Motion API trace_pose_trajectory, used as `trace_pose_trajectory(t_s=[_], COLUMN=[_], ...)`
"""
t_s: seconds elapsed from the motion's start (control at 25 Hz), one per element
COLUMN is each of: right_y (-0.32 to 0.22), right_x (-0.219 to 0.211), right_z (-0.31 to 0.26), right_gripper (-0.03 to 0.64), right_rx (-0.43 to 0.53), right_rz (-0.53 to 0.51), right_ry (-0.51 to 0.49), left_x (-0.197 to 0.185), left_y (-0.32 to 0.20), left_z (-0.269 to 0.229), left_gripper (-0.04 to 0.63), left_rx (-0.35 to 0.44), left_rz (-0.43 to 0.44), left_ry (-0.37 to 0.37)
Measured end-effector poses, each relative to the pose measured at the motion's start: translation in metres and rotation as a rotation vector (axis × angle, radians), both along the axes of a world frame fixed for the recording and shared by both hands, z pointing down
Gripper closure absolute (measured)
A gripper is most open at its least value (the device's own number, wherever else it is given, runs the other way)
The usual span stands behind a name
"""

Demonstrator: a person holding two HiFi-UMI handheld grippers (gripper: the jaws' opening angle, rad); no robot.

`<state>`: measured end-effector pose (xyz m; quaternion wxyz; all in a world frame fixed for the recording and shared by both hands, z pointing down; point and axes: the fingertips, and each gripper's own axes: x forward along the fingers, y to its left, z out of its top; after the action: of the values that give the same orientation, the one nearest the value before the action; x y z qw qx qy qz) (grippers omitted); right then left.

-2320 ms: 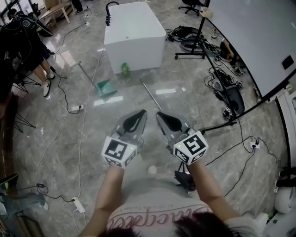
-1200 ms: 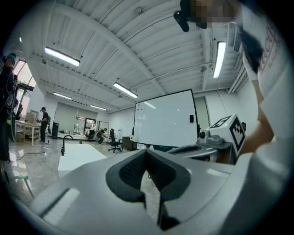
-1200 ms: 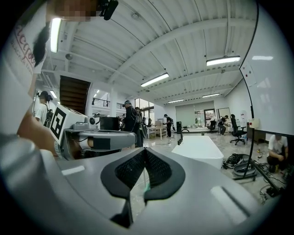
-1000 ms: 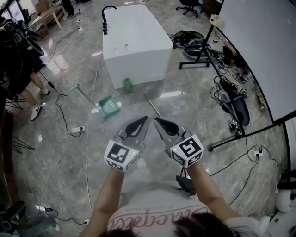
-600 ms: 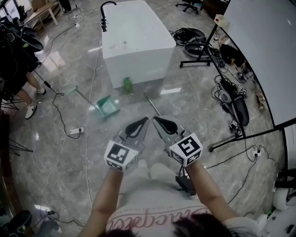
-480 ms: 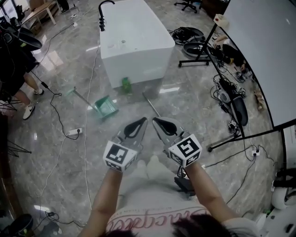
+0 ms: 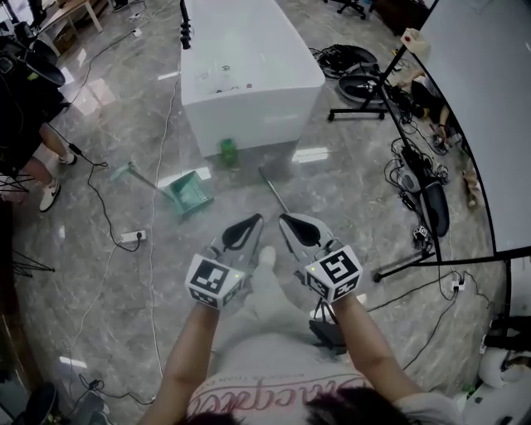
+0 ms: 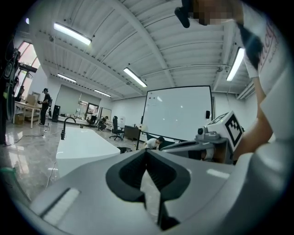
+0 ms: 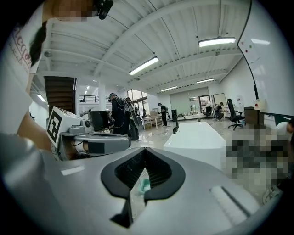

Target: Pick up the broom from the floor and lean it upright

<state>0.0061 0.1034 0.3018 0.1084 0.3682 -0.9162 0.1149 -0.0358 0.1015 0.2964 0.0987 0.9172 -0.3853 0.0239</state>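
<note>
Person's forearms come in from the bottom of the head view, one set of tongs per hand, held side by side above the grey marble floor [image 7: 99, 274]. Left tongs [image 7: 250, 224]: pressed together, nothing between them. Right tongs [image 7: 290, 224]: also pressed together, nothing pinched; their own view shows only a sliver of floor and something green through the slot behind the tips. The two tips are near each other and angle inward. A pale shoe tip [image 7: 266, 257] shows between them, lower down.

Broom [image 7: 273, 190]: thin grey handle lying flat on the floor just ahead of the right tongs, running diagonally up-left toward the white block. Its near end goes behind the right tongs, and the head can't be made out. Neither set of tongs touches it.

Left of the handle is a green dustpan [image 7: 189, 196] on the floor, its long handle pointing up-left. A white power strip [image 7: 133, 236] with a cable lies further left. A small green object [image 7: 227, 149] sits against the foot of the big white block [image 7: 249, 75], which has a black faucet [image 7: 184, 25] at its far end.

To the right are a black stand [image 7: 365, 109], tangled cables and a whiteboard [image 7: 481, 91]. Person's legs and white shoe [image 7: 48, 196] at the left edge.
</note>
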Motion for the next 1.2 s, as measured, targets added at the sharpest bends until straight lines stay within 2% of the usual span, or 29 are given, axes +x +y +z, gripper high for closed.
trace_pose_trajectory(t_s=[0.36,0.72,0.88,1.0,1.2], right_y=[-0.074,-0.121,-0.131,-0.138,-0.161], right_x=[0.004,0.013,0.008,0.009,0.023], right_z=[0.025,0.058,0.091,0.125,0.186], right_gripper=[0.615,0.615,0.615,0.615,0.615], right_rx=[-0.046,-0.09,-0.127,-0.152,-0.227], right_rz=[-0.009,-0.034,-0.038,-0.038,0.033], right_ry=[0.034,0.064,0.063,0.11,0.139], left_x=[0.005,0.04,0.044,0.047,0.055], left_y=[-0.077,-0.123,-0.133,-0.147,-0.175], left_z=[0.029,0.054,0.089,0.116,0.172], left_gripper=[0.597,0.596,0.597,0.595,0.596], left_rx=[-0.076,-0.111,-0.148,-0.185,-0.246], left_rz=[-0.012,0.072,0.12,0.155,0.193], left_ry=[-0.026,-0.077,-0.106,-0.112,-0.115])
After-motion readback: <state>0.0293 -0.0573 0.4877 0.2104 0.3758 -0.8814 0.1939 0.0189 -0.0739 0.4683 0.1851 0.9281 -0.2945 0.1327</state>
